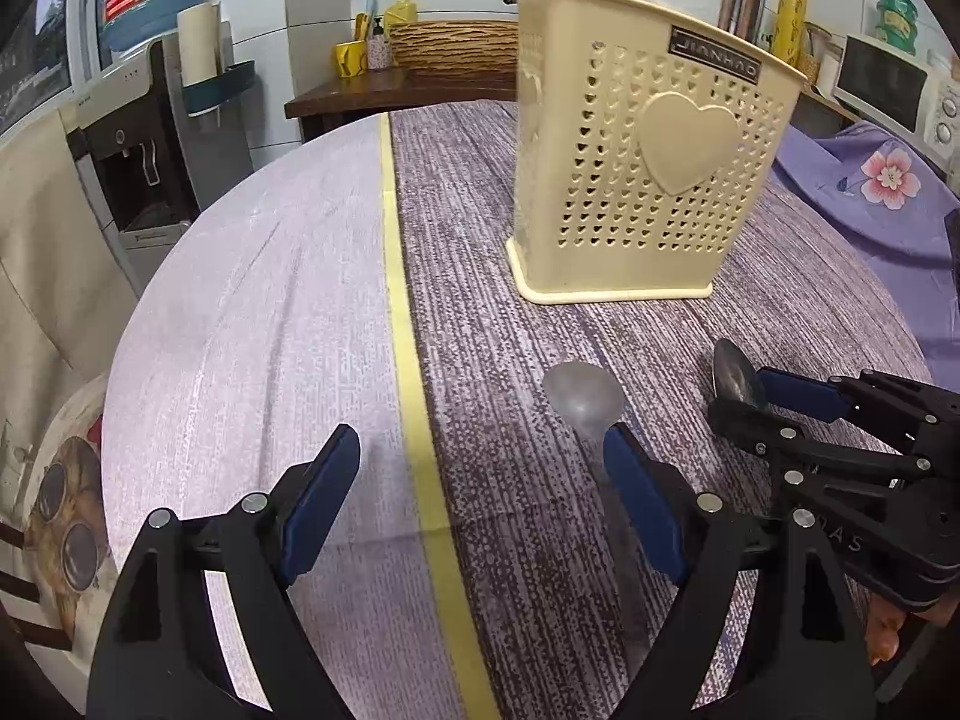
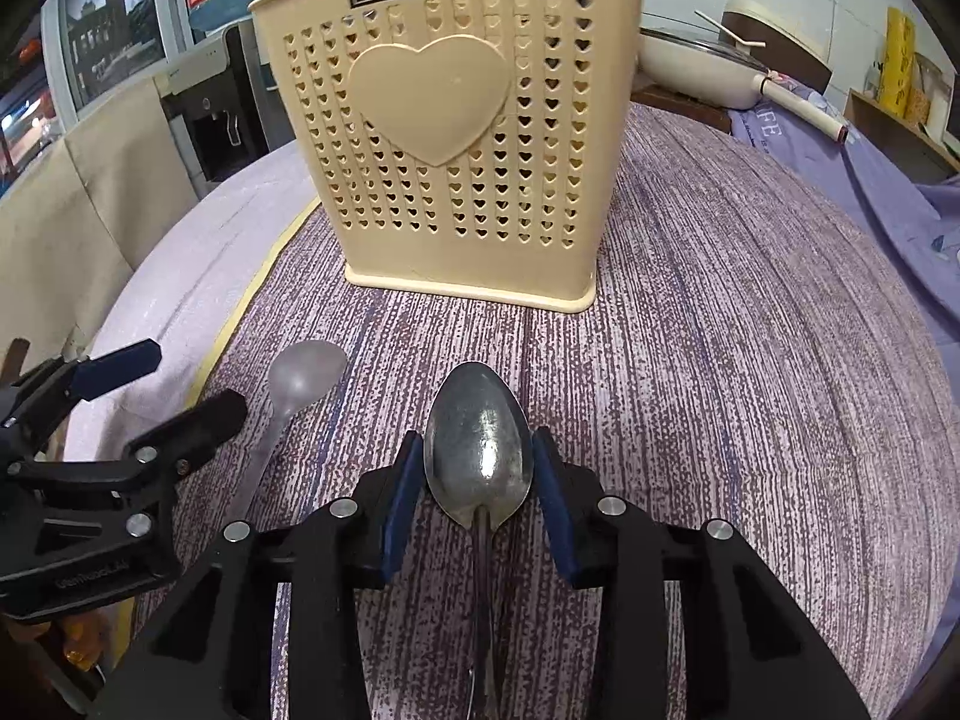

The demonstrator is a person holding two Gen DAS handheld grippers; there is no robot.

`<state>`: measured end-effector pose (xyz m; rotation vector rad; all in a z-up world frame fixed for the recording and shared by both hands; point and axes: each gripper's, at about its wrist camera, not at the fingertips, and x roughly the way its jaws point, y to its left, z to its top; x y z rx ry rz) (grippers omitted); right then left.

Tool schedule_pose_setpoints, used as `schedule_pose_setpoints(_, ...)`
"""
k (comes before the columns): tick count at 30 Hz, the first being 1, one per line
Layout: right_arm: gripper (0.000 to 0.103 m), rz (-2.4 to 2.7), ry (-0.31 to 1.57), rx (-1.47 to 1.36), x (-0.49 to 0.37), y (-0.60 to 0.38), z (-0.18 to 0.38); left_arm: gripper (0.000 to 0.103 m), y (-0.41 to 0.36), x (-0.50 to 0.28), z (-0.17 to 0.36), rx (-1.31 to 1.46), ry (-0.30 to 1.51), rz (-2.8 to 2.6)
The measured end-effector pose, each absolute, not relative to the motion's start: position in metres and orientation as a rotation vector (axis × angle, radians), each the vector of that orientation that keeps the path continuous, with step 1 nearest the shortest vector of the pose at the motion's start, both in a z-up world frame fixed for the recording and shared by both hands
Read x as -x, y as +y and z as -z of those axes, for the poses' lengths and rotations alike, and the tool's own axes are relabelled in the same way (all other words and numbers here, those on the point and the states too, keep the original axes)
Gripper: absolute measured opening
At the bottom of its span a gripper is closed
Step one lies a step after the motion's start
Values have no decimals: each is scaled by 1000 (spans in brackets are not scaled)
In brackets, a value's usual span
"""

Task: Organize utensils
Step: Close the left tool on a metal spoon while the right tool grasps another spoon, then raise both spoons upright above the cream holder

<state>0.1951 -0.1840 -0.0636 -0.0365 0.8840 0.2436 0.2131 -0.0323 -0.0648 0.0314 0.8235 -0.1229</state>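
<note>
Two spoons lie flat on the purple tablecloth [image 2: 720, 360], both just in front of the cream holder [image 2: 456, 138], which stands upright. Metal spoon [image 2: 478, 450] sits straight out from the holder's front, its bowl between the right gripper [image 2: 478, 480] pads, jaws narrow, can't tell if they actually press it. Clear plastic spoon [image 1: 582, 396] lies left of that, beside the left gripper [image 1: 480, 468], whose jaws are spread wide, nothing held.

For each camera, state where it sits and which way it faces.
Left wrist: on the left gripper, angled down at the table; its own fingers show.
Right wrist: on the right gripper, angled down; its fingers flank the metal spoon.
Shared: utensil holder, plastic spoon, each other's gripper.
</note>
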Motion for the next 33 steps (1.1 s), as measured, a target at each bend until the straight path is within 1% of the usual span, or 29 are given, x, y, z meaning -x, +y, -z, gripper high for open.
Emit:
schedule_pose_setpoints(5,36,-203,881,29,-198,-197,64,82,-50,-222,67,-60,851,162)
schedule_pose_setpoints(7,36,-197,882,6,-197,-204,63,74,-59,-228,69,-82,866,172)
schedule_pose_setpoints(8,36,-197,881,-1,-196,-206,63,73,-62,-231,71,-87,877,177)
schedule_pose_setpoints(10,36,-195,878,-3,-195,-208,63,66,-68,-238,75,-98,901,180)
schedule_pose_setpoints(14,36,-195,873,-13,-191,-209,63,61,-73,-243,77,-94,909,173)
schedule_pose_setpoints(16,36,-196,873,-16,-191,-208,62,49,-74,-244,76,-92,907,172)
schedule_pose_setpoints(19,36,-196,874,-16,-191,-207,62,37,-76,-245,75,-93,906,174)
schedule_pose_setpoints(26,36,-199,874,-25,-192,-209,62,37,-73,-244,73,-48,897,188)
schedule_pose_setpoints(33,36,-230,842,-104,-190,-218,49,37,-59,-229,44,9,801,206)
